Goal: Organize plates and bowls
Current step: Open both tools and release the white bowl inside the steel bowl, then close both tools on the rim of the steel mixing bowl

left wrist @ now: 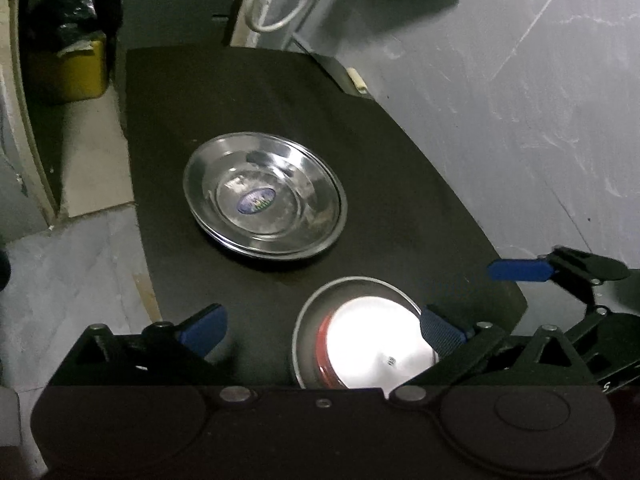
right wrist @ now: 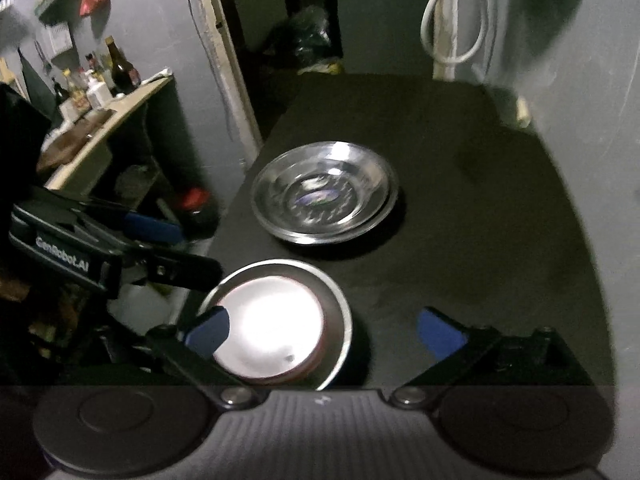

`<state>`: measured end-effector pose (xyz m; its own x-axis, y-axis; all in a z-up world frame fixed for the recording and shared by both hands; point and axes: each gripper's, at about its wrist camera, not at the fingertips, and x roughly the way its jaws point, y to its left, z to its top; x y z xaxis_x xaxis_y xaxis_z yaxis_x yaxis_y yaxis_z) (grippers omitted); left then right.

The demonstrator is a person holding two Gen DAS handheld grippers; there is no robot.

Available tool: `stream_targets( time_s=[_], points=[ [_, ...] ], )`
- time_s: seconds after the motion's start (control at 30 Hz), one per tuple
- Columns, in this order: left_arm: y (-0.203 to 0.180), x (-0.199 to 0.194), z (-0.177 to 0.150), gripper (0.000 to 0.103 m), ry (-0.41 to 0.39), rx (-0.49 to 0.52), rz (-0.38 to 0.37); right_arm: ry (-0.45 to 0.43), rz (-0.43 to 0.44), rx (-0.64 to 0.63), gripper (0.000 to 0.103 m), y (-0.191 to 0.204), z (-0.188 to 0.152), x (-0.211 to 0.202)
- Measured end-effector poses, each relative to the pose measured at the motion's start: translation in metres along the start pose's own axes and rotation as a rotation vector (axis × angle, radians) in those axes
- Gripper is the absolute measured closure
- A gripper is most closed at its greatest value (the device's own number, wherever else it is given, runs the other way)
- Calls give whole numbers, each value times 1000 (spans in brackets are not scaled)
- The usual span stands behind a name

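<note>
A stack of shiny steel plates (left wrist: 264, 196) (right wrist: 324, 192) sits in the middle of the black table (left wrist: 400, 184) (right wrist: 480, 220). Nearer to me, a white bowl with a red rim rests inside a steel bowl (left wrist: 372, 344) (right wrist: 276, 328) by the table's front edge. My left gripper (left wrist: 322, 326) is open just above and left of the bowls, its right finger over their rim. My right gripper (right wrist: 324, 332) is open just right of them, its left finger over their rim. Neither holds anything. Each wrist view shows a blue finger of the other gripper (left wrist: 520, 270) (right wrist: 152, 228).
The table drops off to the grey floor on the left and stands against a grey wall (left wrist: 520, 100) on the right. A yellow bin (left wrist: 72, 68), a white cable loop (right wrist: 456, 20), a shelf with bottles (right wrist: 100, 76) and a red-lidded jar (right wrist: 196, 204) surround it.
</note>
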<state>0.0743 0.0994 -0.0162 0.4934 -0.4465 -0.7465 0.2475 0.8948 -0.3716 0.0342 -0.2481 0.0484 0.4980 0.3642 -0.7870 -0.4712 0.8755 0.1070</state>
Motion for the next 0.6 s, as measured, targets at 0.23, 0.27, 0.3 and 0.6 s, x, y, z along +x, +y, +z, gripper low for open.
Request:
stream_targets(
  time_s=[0.23,0.27,0.3,0.6],
  points=[
    [5,0,0,1,1,-37,34,16,-126,-8,0,-5,1,3],
    [6,1,0,1,4,-39,37,29,-134,-1,0,-7,1,5],
    [7,1,0,1,5,-42,42,43,-142,5,0,-11,1,8],
    [14,6,0,1,30,-59,88,108,-150,45,0,-26,-1,18]
  ],
)
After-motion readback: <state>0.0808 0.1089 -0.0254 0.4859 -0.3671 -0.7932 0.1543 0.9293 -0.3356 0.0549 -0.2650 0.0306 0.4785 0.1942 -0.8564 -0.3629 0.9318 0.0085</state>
